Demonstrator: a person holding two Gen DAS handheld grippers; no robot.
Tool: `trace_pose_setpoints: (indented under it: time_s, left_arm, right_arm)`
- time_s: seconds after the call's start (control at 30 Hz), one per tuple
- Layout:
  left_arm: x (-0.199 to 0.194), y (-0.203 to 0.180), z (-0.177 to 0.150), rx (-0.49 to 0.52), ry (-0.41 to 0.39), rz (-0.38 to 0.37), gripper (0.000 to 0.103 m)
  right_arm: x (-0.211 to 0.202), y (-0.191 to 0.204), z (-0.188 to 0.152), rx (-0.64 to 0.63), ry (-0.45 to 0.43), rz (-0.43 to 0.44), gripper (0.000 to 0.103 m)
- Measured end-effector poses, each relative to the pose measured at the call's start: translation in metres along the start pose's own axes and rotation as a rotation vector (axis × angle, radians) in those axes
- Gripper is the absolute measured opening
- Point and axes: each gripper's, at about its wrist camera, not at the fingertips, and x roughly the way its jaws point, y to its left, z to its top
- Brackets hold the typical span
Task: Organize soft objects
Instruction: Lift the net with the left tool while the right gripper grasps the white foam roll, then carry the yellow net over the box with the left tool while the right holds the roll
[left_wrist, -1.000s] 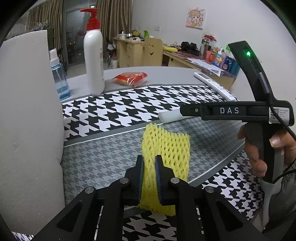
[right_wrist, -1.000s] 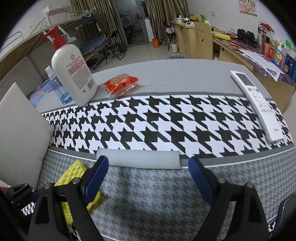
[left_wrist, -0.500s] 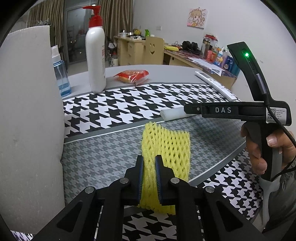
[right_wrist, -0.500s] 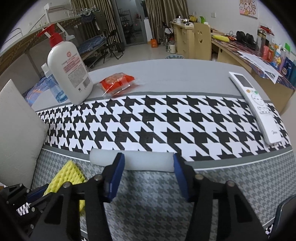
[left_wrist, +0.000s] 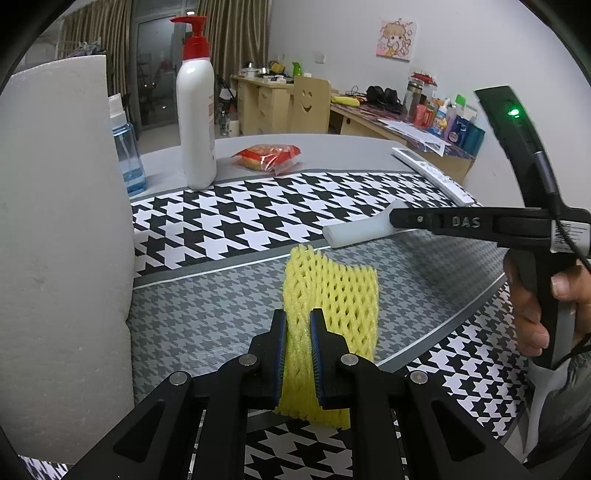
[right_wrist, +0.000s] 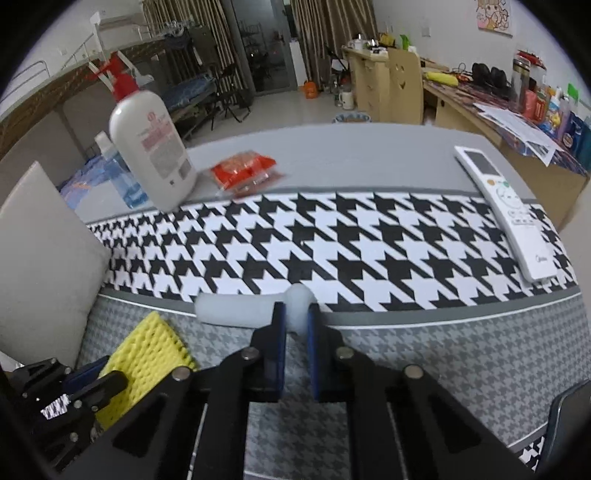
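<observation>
Left wrist view: left gripper (left_wrist: 297, 325) clamped on the yellow foam net (left_wrist: 332, 306), which extends ahead of the fingers on the houndstooth cloth (left_wrist: 240, 218).
Right wrist view: right gripper (right_wrist: 295, 317), jaws just closing, pinches the white foam tube (right_wrist: 236, 310) between the pads; tube stretches leftward.

Your left claw (left_wrist: 297, 328) covers the near middle of the yellow net (left_wrist: 332, 295), and its lower end is lost behind the claw's arms. The foam tube (right_wrist: 236, 310) bulges between your right claw's (right_wrist: 295, 321) pads, hiding its pinched part. The pump bottle (right_wrist: 151, 147) is blurred, label unreadable. The foam block (left_wrist: 62, 240) is cut off at the left edge.
</observation>
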Motion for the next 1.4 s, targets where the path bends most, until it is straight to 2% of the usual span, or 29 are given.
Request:
trace_pose_setpoints:
  time_s: [0.8, 1.4]
  left_arm:
    - [-0.047, -0.008, 0.004, 0.021, -0.115, 0.014, 0.014]
    - [-0.085, -0.008, 0.013, 0.048, -0.197, 0.056, 0.014]
  right_arm:
    - [-0.073, 0.025, -0.001, -0.019, -0.161, 0.082, 0.014]
    - [-0.102, 0.044, -0.009, -0.055, -0.257, 0.082, 0.014]
